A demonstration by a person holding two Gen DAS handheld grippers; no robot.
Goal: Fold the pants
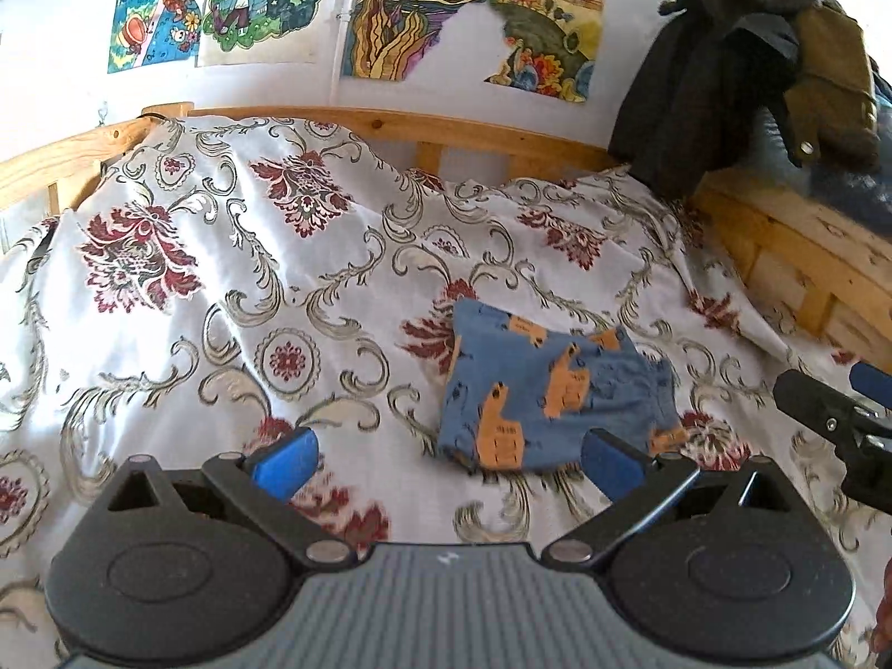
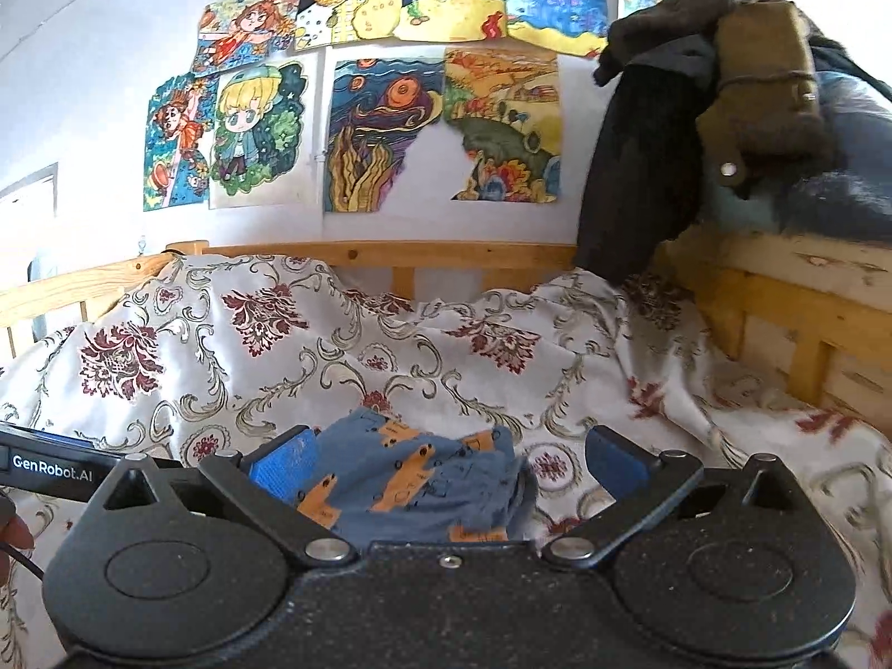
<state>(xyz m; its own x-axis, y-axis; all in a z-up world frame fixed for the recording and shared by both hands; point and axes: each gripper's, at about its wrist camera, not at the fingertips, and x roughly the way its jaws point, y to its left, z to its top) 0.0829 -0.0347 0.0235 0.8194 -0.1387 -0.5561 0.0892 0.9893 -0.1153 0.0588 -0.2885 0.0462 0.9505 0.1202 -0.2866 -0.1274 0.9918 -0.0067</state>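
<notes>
Small blue pants with orange figures lie folded into a compact bundle on the floral bedspread. My left gripper is open, just in front of the bundle and a little to its left, holding nothing. Its right finger overlaps the bundle's near edge in the picture. At the right edge of the left wrist view I see part of the right gripper's body. In the right wrist view the pants lie between the spread fingers of my open right gripper, close to its body.
A wooden bed rail runs along the back and down the right side. Dark and olive clothes hang over the right corner. Drawings cover the wall. The left gripper's body and a hand show at the left.
</notes>
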